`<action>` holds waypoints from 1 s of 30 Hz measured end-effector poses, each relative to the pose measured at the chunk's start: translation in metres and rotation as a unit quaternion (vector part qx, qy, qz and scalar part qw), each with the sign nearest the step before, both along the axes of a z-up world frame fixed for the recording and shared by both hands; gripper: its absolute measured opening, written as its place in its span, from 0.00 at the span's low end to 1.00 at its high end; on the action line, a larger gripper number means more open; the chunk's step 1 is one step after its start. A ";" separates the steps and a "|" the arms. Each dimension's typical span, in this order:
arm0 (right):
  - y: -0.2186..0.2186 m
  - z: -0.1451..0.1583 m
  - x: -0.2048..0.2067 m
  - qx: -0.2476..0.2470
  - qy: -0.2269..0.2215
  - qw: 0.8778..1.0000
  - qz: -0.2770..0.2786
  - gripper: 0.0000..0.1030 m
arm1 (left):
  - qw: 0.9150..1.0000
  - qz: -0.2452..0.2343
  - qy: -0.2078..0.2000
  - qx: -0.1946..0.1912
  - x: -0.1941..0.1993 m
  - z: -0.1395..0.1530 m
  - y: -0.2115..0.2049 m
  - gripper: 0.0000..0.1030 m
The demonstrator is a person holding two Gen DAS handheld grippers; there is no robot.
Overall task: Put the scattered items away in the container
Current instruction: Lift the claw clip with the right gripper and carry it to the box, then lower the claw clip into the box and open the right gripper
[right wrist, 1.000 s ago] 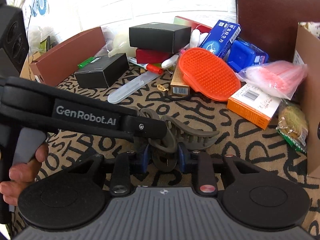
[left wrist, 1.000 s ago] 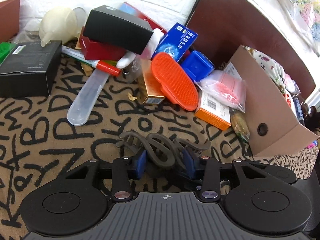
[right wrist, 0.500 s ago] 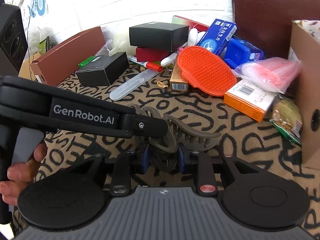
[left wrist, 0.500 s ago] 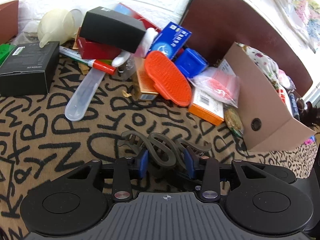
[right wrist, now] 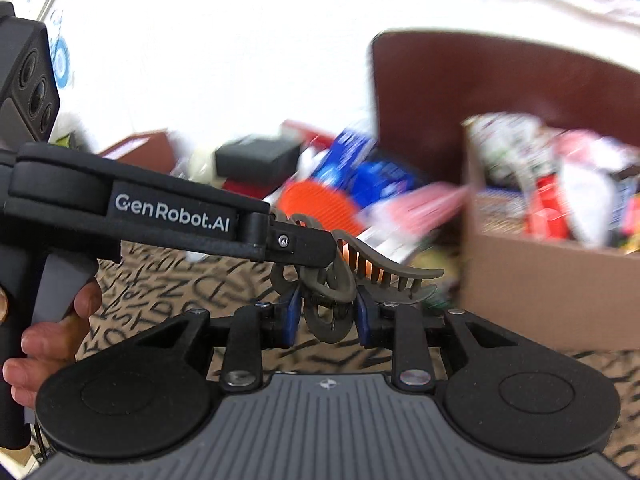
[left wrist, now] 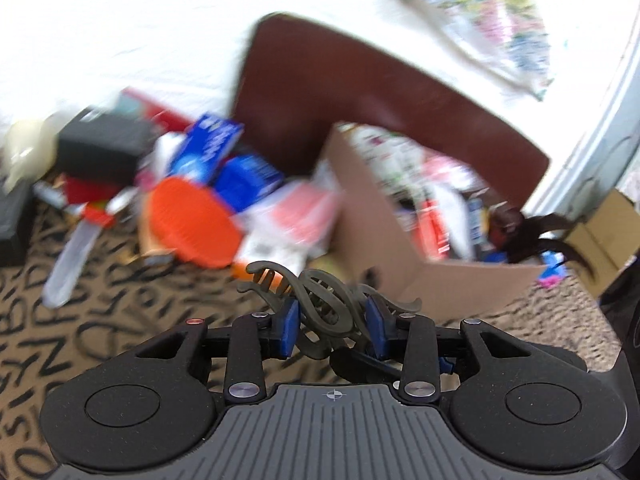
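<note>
Letter-patterned cloth [left wrist: 100, 320] covers the surface below a white wall [left wrist: 140, 32].

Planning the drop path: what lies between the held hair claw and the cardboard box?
Only bare patterned carpet separates grey-brown plastic hair claw from brown cardboard box, right wrist view.

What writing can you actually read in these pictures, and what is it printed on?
"GenRobot.AI": white letters on the side of the left gripper, seen from the right wrist.
Rug: big black letter shapes, no readable word.
Blue box: print too blurred.
Things in the cardboard box: labels too blurred.
</note>
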State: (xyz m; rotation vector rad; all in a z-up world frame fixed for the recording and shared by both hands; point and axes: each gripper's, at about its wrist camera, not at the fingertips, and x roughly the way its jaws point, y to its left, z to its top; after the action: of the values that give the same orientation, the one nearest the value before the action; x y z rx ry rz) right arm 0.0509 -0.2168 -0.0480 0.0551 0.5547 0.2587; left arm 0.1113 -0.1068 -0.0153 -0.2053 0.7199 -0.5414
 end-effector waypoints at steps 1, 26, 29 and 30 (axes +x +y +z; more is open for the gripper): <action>-0.008 0.004 -0.002 0.000 -0.007 1.000 -0.009 0.31 | 1.000 -0.008 -0.006 -0.002 0.001 0.005 -0.010 0.36; -0.210 0.019 0.011 0.029 -0.073 0.980 -0.184 0.29 | 0.986 -0.165 -0.028 -0.018 0.083 0.024 -0.255 0.33; -0.222 0.014 0.020 0.034 -0.073 0.979 -0.188 0.29 | 0.985 -0.167 -0.027 -0.014 0.095 0.019 -0.268 0.33; -0.226 0.012 0.023 0.037 -0.073 0.979 -0.189 0.29 | 0.986 -0.167 -0.028 -0.012 0.098 0.017 -0.271 0.34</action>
State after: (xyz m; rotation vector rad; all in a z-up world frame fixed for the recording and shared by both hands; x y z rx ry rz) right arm 0.0741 -0.4425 -0.0362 0.2095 0.3795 -0.0875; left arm 0.2096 -0.3783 0.0014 -0.0910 0.6973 -0.8722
